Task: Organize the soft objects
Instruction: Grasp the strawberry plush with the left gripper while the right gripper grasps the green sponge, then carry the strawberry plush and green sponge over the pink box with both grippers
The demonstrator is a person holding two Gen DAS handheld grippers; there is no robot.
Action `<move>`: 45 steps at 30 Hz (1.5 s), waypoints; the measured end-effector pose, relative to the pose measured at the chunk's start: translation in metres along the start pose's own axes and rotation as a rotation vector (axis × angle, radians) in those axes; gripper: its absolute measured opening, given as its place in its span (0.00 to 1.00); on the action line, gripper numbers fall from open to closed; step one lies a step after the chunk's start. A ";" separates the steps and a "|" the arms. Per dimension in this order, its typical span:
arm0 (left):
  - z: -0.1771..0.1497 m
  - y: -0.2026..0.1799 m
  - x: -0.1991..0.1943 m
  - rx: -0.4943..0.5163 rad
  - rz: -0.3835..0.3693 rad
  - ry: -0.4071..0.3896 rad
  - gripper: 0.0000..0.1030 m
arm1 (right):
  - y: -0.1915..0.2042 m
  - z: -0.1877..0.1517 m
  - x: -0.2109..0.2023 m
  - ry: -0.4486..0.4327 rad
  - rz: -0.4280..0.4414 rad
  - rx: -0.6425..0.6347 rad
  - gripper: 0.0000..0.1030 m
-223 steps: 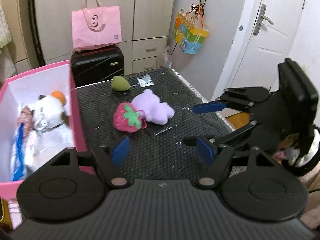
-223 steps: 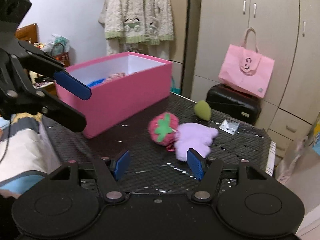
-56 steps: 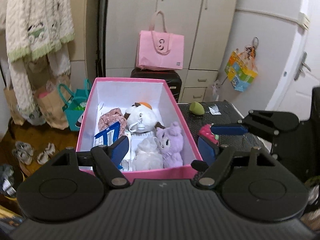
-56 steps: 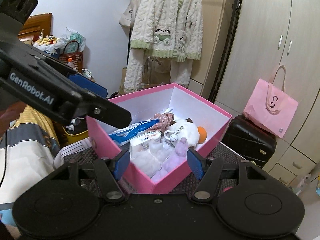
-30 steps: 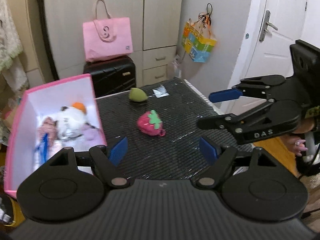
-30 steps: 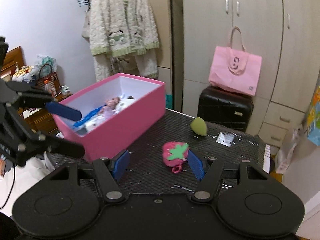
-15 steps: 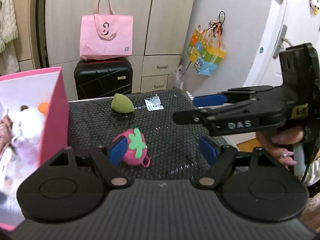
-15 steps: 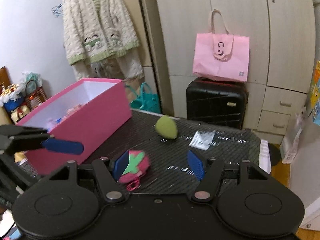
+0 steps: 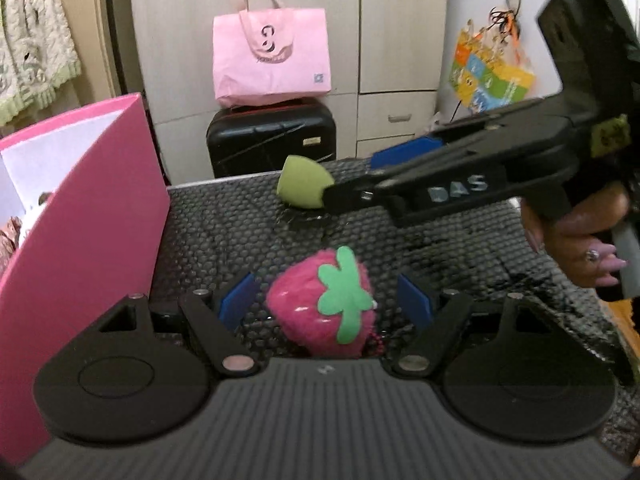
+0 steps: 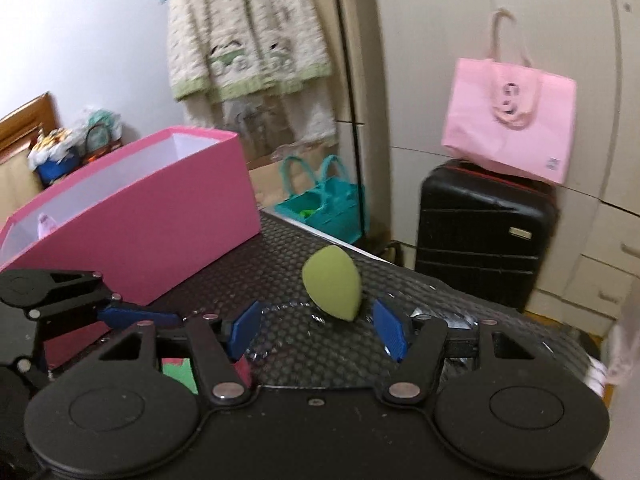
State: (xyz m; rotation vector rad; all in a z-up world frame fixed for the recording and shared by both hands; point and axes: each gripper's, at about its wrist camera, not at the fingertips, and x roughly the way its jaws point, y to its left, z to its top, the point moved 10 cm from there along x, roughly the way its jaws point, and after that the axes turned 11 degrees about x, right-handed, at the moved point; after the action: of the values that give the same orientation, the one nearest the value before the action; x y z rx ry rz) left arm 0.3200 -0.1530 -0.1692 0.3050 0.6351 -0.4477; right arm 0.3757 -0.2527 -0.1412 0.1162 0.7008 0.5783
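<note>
A pink strawberry plush (image 9: 324, 312) lies on the black mesh table (image 9: 224, 232), between the blue pads of my left gripper (image 9: 326, 302). There is a gap on each side, so the left gripper is open around it. A green egg-shaped sponge (image 10: 332, 288) stands just ahead of and between the pads of my right gripper (image 10: 318, 330). Those jaws are closing and do not touch the sponge. From the left wrist, the right gripper (image 9: 352, 178) reaches in from the right to the sponge (image 9: 304, 186). The pink box (image 10: 160, 216) stands at the left.
A black suitcase (image 9: 272, 140) with a pink tote bag (image 9: 272, 60) on top stands behind the table's far edge. A teal bag (image 10: 324, 208) sits on the floor beside the box. A person's hand (image 9: 580, 240) holds the right gripper. A knitted cardigan (image 10: 248, 40) hangs at the back.
Both grippers have come forward and down toward the table. The strawberry now sits between the left pads and the green sponge between the right pads. The right jaws have narrowed slightly.
</note>
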 end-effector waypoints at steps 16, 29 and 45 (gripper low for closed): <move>-0.011 0.008 0.012 -0.010 0.002 0.049 0.48 | 0.001 0.000 0.030 0.011 -0.105 -0.133 0.32; -0.014 -0.003 -0.026 -0.040 -0.075 0.033 0.48 | 0.035 -0.027 -0.044 0.012 -0.189 -0.073 0.32; -0.045 -0.027 -0.111 -0.013 -0.203 0.012 0.48 | 0.098 -0.101 -0.119 0.077 -0.151 0.021 0.32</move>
State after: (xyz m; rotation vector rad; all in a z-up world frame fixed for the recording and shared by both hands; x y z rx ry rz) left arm 0.2055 -0.1239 -0.1377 0.2319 0.6838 -0.6361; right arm 0.1922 -0.2434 -0.1215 0.0600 0.7832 0.4330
